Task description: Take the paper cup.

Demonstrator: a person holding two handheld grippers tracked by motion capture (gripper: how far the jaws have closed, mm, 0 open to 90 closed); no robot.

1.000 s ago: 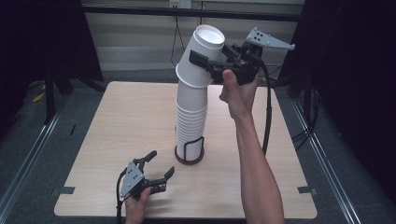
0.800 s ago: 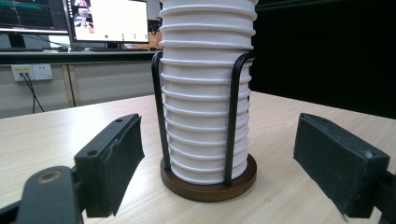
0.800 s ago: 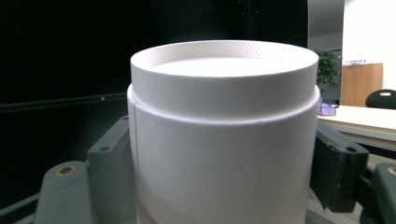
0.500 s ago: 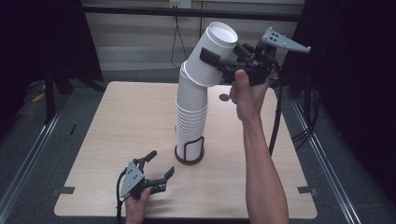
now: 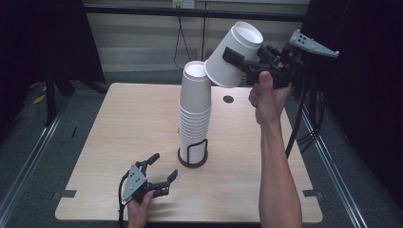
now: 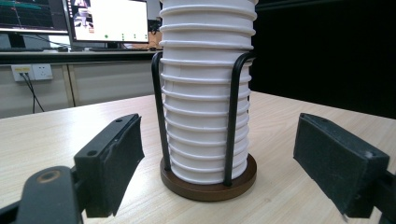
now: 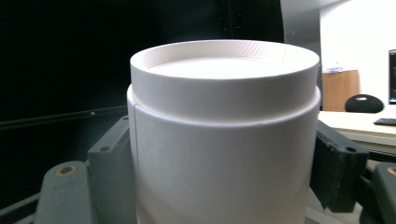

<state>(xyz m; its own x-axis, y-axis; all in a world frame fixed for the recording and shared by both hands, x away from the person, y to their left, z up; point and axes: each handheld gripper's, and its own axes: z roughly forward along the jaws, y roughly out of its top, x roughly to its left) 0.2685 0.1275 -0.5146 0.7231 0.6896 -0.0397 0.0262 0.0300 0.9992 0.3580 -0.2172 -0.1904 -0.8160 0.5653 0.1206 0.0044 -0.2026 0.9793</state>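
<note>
A tall stack of white paper cups (image 5: 195,114) stands in a black wire holder with a brown round base (image 5: 192,159) at the table's middle. High at the upper right, my right gripper (image 5: 237,59) is shut on a single white paper cup (image 5: 233,54), tilted and lifted clear of the stack's top. That cup (image 7: 224,135) sits between the jaws in the right gripper view. My left gripper (image 5: 161,171) rests open on the table near the front edge, left of the holder. Through its open jaws I see the cup stack (image 6: 205,102) and holder base (image 6: 210,184).
The light wooden table (image 5: 119,123) has a small dark round hole (image 5: 228,99) right of the stack. Black curtains and frame rails flank the table. Monitors (image 6: 107,21) stand on a desk beyond the table in the left gripper view.
My right gripper has lifted the top cup off the stack, up and to the right, tilting it. The left gripper has stayed put.
</note>
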